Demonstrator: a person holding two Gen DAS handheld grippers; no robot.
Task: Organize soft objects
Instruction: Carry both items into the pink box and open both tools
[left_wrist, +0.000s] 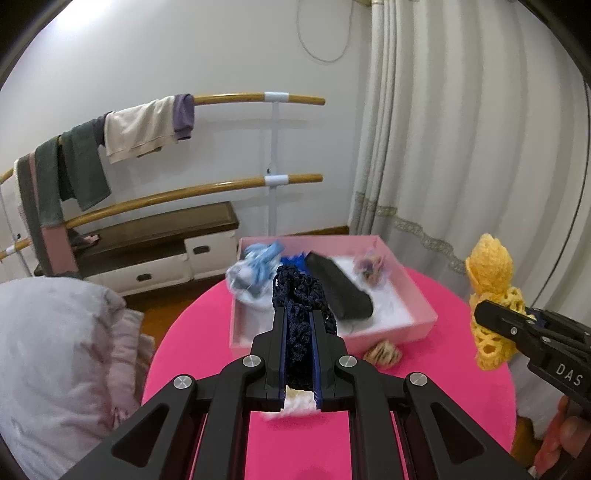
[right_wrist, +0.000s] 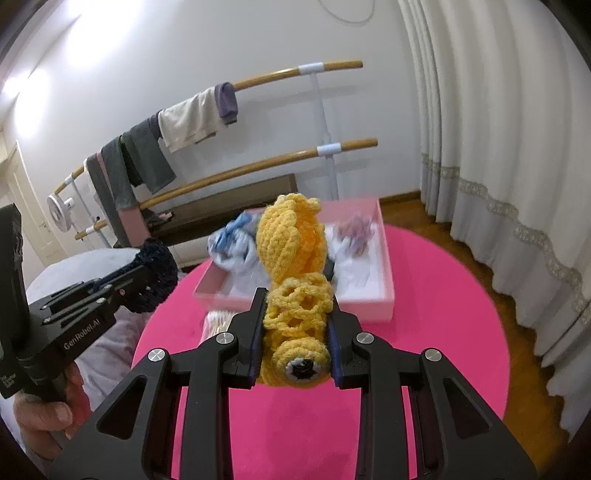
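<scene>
both clamped: left gripper (left_wrist: 299, 325) navy knit (left_wrist: 301, 295), right gripper (right_wrist: 295, 325) yellow crochet toy (right_wrist: 291, 266), lengthwise along fingers.

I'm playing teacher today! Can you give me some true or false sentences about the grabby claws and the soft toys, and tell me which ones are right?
1. The right gripper is squeezing a yellow crochet toy. True.
2. The left gripper holds nothing. False: it is shut on a dark blue knitted piece.
3. The pink box sits on a round pink table. True.
4. The pink box has nothing in it. False: a light blue soft thing, a black pouch and a small purplish bundle lie inside.
5. A small striped soft thing lies on the table just outside the box. True.
</scene>
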